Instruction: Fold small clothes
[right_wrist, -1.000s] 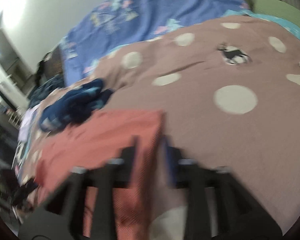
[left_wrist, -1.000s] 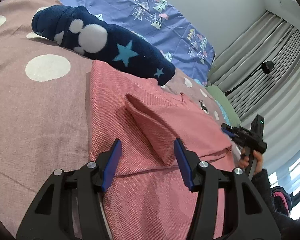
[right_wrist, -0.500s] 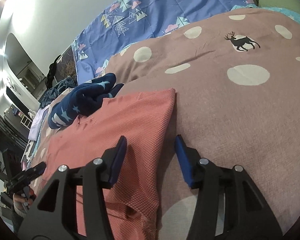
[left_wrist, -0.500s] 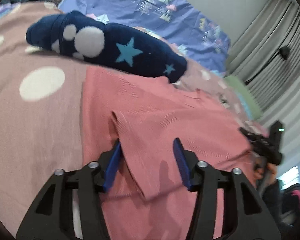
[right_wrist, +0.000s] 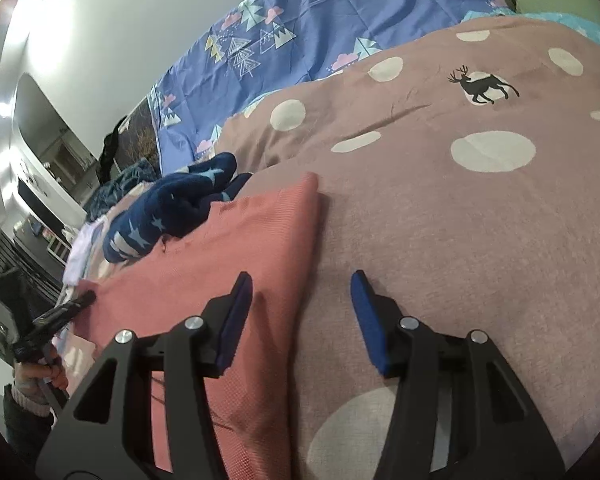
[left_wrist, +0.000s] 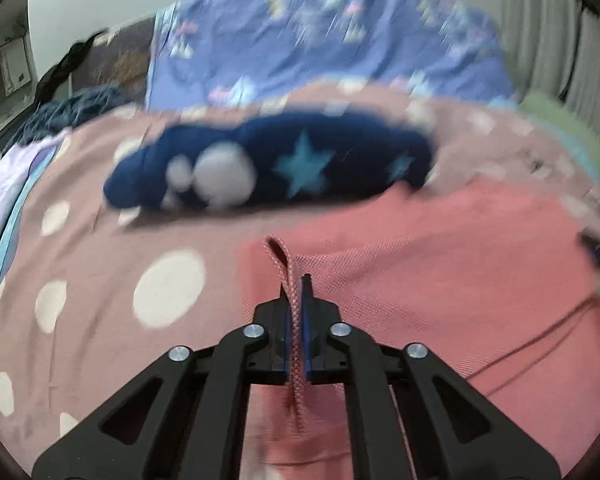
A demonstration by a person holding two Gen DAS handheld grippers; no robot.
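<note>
**Left claw pinching the shirt's edge**

We are folding the pink shirt (left_wrist: 440, 264), which is lying across the lower middle of the left view on the spotted blanket (left_wrist: 80, 280). Our left gripper (left_wrist: 296, 312) has just been closing and is now pinching a raised fold of the shirt. Our right gripper (right_wrist: 300, 312) is standing open, straddling the shirt's edge at lower centre without pressing it.

The thin pinch could be slipping out if we pull hard, or dragging the shirt into the navy garment (left_wrist: 268, 168) just above it.

Only the right view is showing the deer print (right_wrist: 482, 86) and a hand (right_wrist: 40, 376) at lower left; only the left view is showing the pinch.
</note>
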